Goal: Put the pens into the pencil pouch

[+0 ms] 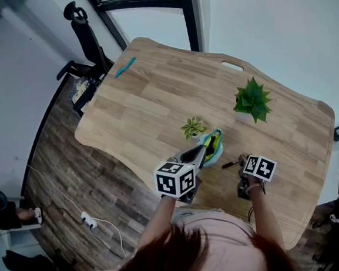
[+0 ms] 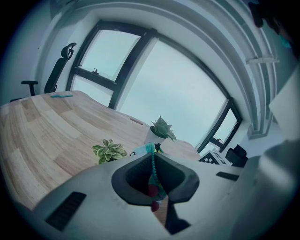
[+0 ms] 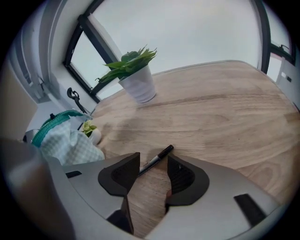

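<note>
Left hand-held gripper (image 2: 153, 190): jaws pressed together, pinching the teal zipper edge of the pouch (image 1: 214, 147). Pouch was pale checked fabric, sat near the front edge of the tabletop (image 1: 148, 106), just beside the small plant (image 1: 193, 128). Its mouth gaped open and something yellow showed inside.

Right hand-held gripper (image 3: 152, 161): jaws spread wide, angled down at the tabletop, nothing gripped. One black pen (image 3: 158, 157) lay flat on the wood, slanted across the gap at the jaw tips. Pads were not pressing on it; couldn't tell whether the tips touched it. In the head view that pen sat between the pouch and the right hand-held gripper, near the pouch but not touching it.

Big plant (image 1: 253, 100) in a white pot stood further back on the right side. A teal item (image 1: 125, 67), too small to identify, lay at the far left corner, well apart from everything else.
</note>
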{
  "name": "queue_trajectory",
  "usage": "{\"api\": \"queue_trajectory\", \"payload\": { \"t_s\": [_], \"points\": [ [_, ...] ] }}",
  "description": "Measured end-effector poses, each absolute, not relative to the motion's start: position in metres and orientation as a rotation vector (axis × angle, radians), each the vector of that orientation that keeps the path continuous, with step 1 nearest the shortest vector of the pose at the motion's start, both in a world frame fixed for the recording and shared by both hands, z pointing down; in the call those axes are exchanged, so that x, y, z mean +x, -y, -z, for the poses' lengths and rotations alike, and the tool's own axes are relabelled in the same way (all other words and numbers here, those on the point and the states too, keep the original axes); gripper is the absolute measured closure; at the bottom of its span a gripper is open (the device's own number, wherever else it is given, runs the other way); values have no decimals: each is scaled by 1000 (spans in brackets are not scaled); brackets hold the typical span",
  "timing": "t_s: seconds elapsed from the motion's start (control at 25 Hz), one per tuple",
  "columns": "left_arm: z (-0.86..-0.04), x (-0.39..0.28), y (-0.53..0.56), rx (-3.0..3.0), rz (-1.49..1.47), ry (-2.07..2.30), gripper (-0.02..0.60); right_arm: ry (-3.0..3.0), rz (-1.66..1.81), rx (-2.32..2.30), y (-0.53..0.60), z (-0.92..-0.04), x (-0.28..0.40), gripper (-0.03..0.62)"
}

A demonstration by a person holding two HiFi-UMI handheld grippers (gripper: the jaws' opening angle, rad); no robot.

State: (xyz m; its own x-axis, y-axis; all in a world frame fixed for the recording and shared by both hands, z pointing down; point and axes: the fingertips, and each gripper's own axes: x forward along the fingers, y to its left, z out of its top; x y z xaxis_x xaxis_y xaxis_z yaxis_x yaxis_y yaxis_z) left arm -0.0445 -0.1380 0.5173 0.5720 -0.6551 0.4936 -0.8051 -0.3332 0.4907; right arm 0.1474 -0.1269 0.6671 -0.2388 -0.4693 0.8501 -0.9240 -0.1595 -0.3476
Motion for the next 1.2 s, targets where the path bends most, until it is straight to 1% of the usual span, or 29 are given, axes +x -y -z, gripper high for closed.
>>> {"api": "queue_trajectory", "payload": {
  "t_s": [0.08,0.16,0.28,0.52,0.8,1.2],
  "points": [
    [-518,-43,138,2085,-268,1161,569,1649,-1315,1562,126,-669,149,439],
    [-519,-42,138,2084,-268,1160,569,1642,-1291,1557,126,-670,150,445],
    [-519,-42,138,2083,-266,1161,569,1637,-1305,1557,126,-670,151,451],
    [-520,-45,138,2078,-263,1165,569,1621,-1406,1562,127,-671,152,485],
    [-519,-43,138,2080,-266,1156,569,1652,-1292,1421,134,-672,136,485],
    [-521,-42,138,2077,-266,1144,569,1648,-1287,1330,143,-673,123,501]
  ]
}}
